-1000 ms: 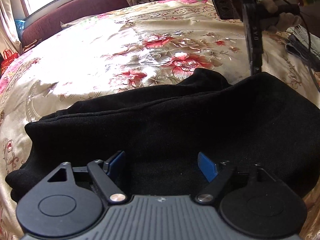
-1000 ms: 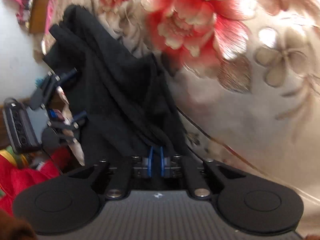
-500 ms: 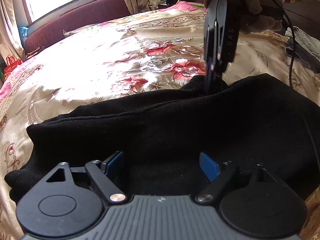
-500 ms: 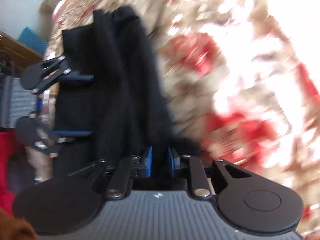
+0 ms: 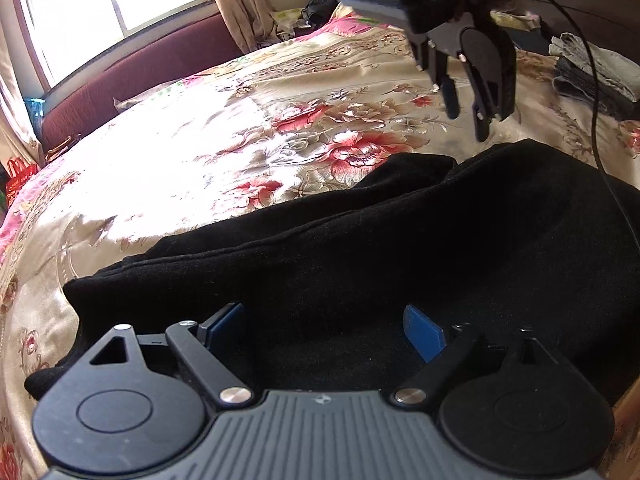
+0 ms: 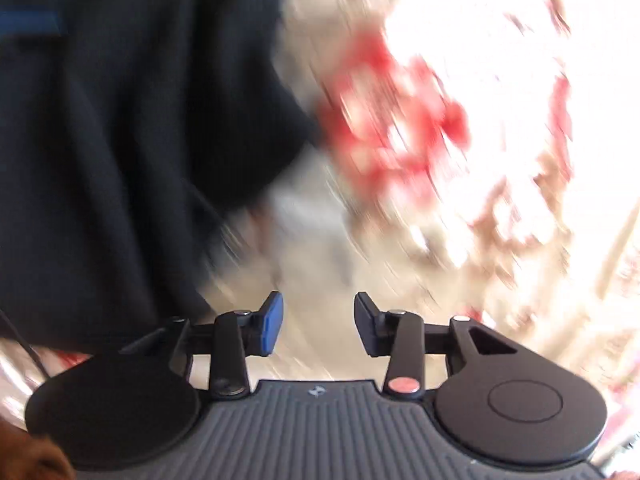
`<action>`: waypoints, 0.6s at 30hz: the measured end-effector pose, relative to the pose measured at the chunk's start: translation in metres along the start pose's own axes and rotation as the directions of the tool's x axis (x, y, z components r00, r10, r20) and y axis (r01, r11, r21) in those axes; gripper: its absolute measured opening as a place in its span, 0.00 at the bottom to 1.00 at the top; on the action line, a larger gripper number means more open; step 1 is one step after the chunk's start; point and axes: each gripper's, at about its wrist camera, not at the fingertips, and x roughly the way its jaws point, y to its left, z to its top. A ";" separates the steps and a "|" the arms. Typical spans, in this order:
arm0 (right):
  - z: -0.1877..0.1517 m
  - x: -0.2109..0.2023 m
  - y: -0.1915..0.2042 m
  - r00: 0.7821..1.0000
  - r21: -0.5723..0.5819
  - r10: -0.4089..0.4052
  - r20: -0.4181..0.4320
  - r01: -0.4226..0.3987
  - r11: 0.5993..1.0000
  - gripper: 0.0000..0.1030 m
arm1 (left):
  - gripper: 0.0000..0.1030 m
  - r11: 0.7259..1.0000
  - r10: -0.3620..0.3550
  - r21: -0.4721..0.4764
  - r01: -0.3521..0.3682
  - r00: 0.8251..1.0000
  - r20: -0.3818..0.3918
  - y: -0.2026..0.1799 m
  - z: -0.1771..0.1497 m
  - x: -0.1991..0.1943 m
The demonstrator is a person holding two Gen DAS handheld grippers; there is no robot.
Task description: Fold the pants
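Two gripper units, left gripper (image 5: 324, 326) wide apart, right gripper (image 6: 318, 320) just opening, empty, one black pants (image 5: 400, 248)

Most of the floral bedspread (image 5: 224, 152) past the black pants (image 5: 400, 248) is bare, so loads of room to move there. Only stuff in the way: the right gripper (image 5: 468, 120) hanging over the pants' far edge, its cable (image 5: 600, 152) trailing across, and folded clothes (image 5: 588, 76) far right

Black pants (image 5: 400, 248); cream bedspread (image 5: 192, 168), red floral pattern; maroon headboard (image 5: 132, 76); blue-padded black tongs (image 5: 324, 328).
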 end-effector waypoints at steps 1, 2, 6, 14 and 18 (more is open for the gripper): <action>-0.011 -0.002 -0.007 0.999 0.087 0.039 0.029 -0.041 0.995 0.38 | 0.99 1.000 -0.002 -0.015 0.002 1.000 0.003 0.003 0.001 0.001; -0.031 -0.009 -0.019 0.985 0.231 0.123 0.123 -0.149 0.962 0.38 | 0.99 1.000 -0.003 -0.029 0.003 1.000 0.004 0.005 0.002 0.001; -0.138 -0.014 -0.027 0.768 0.528 0.229 0.599 -0.593 0.608 0.53 | 0.99 0.999 0.016 -0.050 -0.015 1.000 0.013 0.006 0.002 -0.001; -0.243 0.067 0.058 0.323 0.319 -0.021 0.946 -0.940 -0.119 0.58 | 0.99 0.998 0.047 -0.053 -0.046 0.999 0.017 -0.007 0.008 -0.002; -0.196 0.097 0.076 0.195 0.184 -0.032 0.980 -0.959 -0.215 0.58 | 0.99 0.997 0.080 -0.007 -0.079 0.997 0.011 -0.016 0.010 -0.004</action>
